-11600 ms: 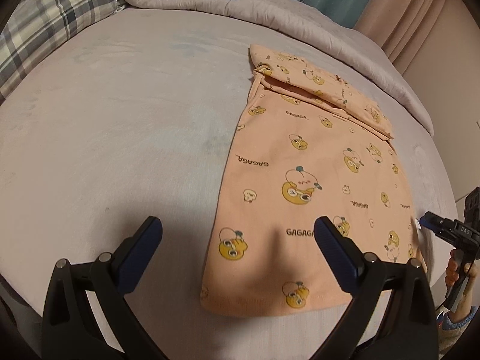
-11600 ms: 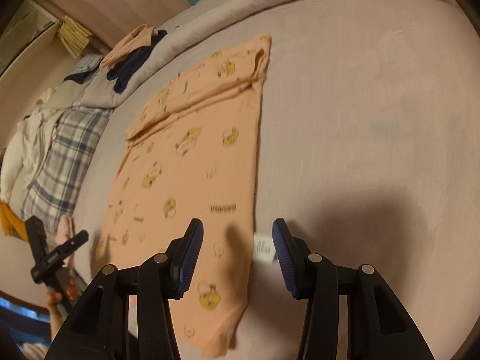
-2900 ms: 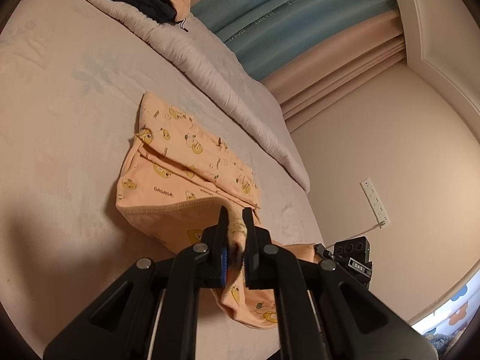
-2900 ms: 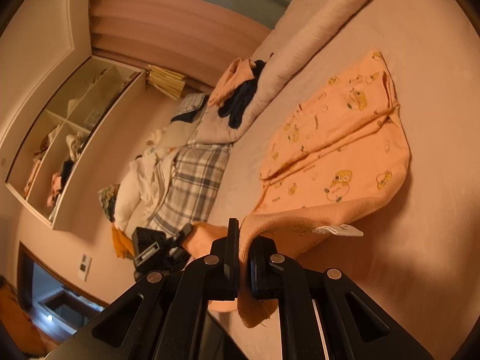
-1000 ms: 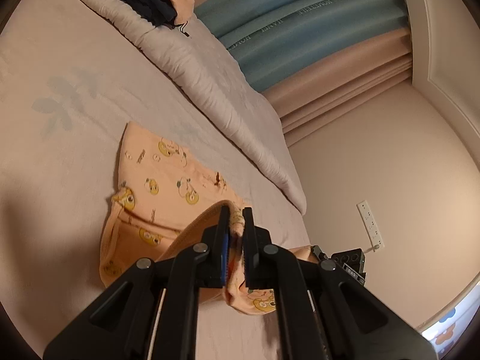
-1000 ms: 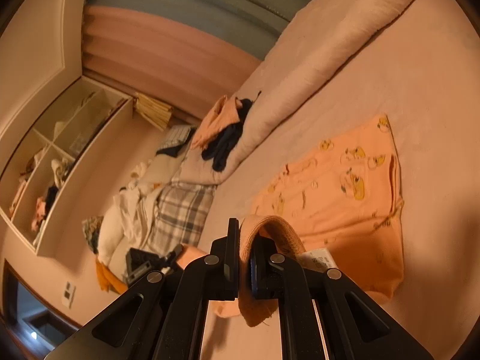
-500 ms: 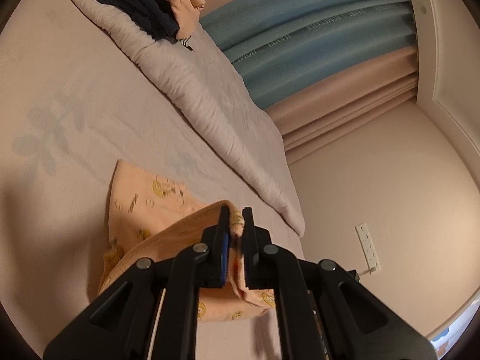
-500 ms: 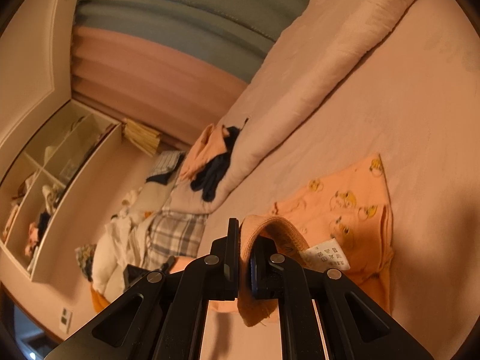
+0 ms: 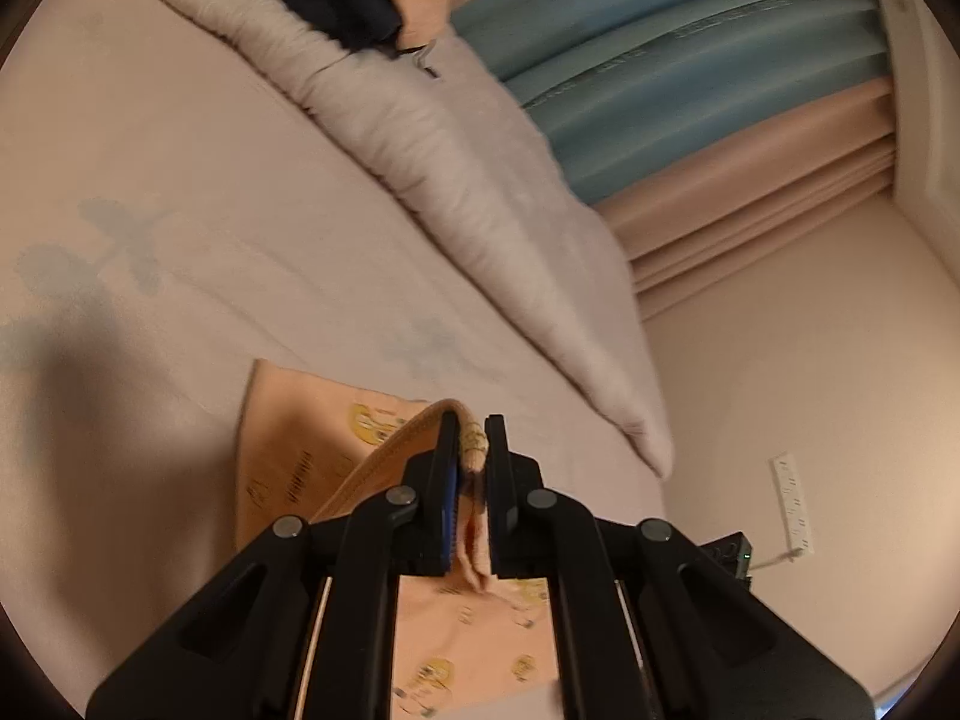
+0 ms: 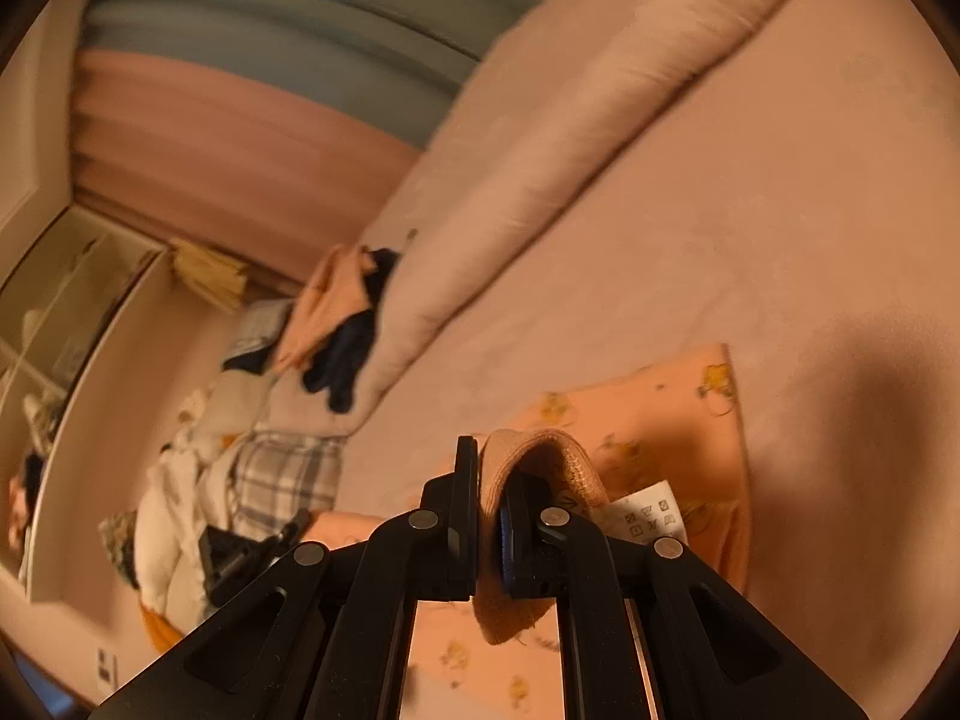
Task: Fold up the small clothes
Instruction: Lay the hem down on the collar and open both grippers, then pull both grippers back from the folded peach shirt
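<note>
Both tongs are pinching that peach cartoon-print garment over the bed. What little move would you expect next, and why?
Probably lowering the pinched hem onto the far edge and letting go. The left tongs and right tongs are each shut on the peach garment, whose hem arches over the part lying flat on the bed, nearly level with its far edge, so the fold looks almost carried across.

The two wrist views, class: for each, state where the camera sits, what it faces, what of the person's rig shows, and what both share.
Left wrist: on the left tool, facing the curtain corner over the bed; its black fingers pinch the peach garment.
Right wrist: on the right tool, facing the shelves; its fingers pinch the garment's hem by the care label.
Shared: garment, rolled duvet, dark clothes pile.
</note>
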### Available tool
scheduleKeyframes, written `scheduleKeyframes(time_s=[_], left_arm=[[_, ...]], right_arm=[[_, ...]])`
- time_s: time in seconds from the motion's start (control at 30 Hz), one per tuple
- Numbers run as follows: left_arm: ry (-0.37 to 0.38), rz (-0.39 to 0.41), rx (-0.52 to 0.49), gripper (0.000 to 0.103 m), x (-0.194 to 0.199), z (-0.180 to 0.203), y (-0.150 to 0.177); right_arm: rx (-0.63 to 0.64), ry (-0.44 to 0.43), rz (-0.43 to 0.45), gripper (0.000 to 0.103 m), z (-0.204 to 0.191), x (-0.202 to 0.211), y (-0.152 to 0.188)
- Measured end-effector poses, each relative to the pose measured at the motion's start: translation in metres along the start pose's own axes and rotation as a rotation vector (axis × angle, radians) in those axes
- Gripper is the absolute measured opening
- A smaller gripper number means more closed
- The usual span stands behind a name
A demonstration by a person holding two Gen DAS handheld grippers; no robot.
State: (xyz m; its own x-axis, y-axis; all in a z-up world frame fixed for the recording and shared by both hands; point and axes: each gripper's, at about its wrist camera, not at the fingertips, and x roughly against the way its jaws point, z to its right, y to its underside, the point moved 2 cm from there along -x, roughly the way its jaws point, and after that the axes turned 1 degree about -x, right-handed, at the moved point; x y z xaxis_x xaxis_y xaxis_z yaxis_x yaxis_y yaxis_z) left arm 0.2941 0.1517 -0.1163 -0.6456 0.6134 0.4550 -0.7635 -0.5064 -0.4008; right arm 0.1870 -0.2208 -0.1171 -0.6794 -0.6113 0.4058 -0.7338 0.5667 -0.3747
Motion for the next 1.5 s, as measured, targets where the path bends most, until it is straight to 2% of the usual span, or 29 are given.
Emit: scheduleKeyframes(time_s=[0.1, 0.2, 0.27, 0.4, 0.5, 0.53, 0.57, 0.6, 0.67, 0.73, 0.83, 0.93, 1.03, 1.13, 1.2, 1.27, 1.37, 1.5], left_arm=[[-0.058, -0.011, 0.040, 0.004, -0.015, -0.017, -0.005], [-0.113, -0.018, 0.073, 0.004, -0.028, -0.031, -0.010], [-0.164, -0.018, 0.081, 0.004, -0.036, -0.038, -0.015], [-0.276, -0.042, 0.140, 0.005, -0.048, -0.061, -0.017], [-0.309, -0.056, 0.163, 0.006, -0.045, -0.072, -0.017], [-0.309, -0.055, 0.158, 0.009, -0.040, -0.073, -0.017], [-0.316, -0.051, 0.145, 0.010, -0.033, -0.074, -0.017], [-0.327, -0.048, 0.131, 0.009, -0.028, -0.072, -0.018], [-0.356, -0.035, 0.086, 0.009, -0.016, -0.068, -0.019], [-0.370, -0.019, 0.024, 0.009, -0.002, -0.059, -0.019], [-0.330, -0.030, -0.101, 0.009, 0.008, -0.035, -0.005], [-0.259, -0.107, -0.233, 0.010, -0.003, -0.010, 0.020], [-0.227, -0.232, -0.356, 0.010, -0.034, 0.012, 0.052], [-0.257, -0.339, -0.440, 0.010, -0.072, 0.021, 0.077], [-0.294, -0.374, -0.450, 0.010, -0.096, 0.018, 0.082], [-0.324, -0.360, -0.432, 0.010, -0.114, 0.018, 0.075], [-0.341, -0.265, -0.385, 0.010, -0.129, 0.026, 0.048], [-0.295, -0.140, -0.247, 0.013, -0.123, 0.027, 0.009]], right_arm=[[-0.050, 0.066, -0.003, 0.009, 0.016, -0.010, -0.009], [-0.098, 0.087, -0.005, 0.009, 0.029, -0.016, -0.015], [-0.136, 0.096, -0.006, 0.009, 0.037, -0.021, -0.019], [-0.171, 0.177, -0.036, 0.009, 0.055, -0.026, -0.024], [-0.186, 0.194, -0.035, 0.009, 0.062, -0.016, -0.024], [-0.185, 0.193, -0.028, 0.009, 0.063, -0.012, -0.025], [-0.177, 0.204, -0.014, 0.012, 0.063, -0.005, -0.026], [-0.156, 0.232, 0.009, 0.023, 0.061, 0.005, -0.028], [-0.099, 0.270, 0.049, 0.031, 0.052, 0.020, -0.030], [0.012, 0.273, 0.060, 0.031, 0.036, 0.034, -0.026], [0.240, 0.271, -0.014, 0.031, 0.003, 0.035, -0.003], [0.430, 0.220, -0.121, 0.031, -0.026, 0.020, 0.033], [0.548, 0.205, -0.224, 0.023, -0.040, -0.009, 0.061], [0.596, 0.258, -0.320, 0.020, -0.039, -0.046, 0.075], [0.622, 0.316, -0.347, 0.020, -0.036, -0.066, 0.078], [0.639, 0.361, -0.315, 0.020, -0.036, -0.080, 0.068], [0.597, 0.406, -0.219, 0.020, -0.042, -0.093, 0.035], [0.482, 0.403, -0.069, 0.020, -0.045, -0.084, -0.012]])
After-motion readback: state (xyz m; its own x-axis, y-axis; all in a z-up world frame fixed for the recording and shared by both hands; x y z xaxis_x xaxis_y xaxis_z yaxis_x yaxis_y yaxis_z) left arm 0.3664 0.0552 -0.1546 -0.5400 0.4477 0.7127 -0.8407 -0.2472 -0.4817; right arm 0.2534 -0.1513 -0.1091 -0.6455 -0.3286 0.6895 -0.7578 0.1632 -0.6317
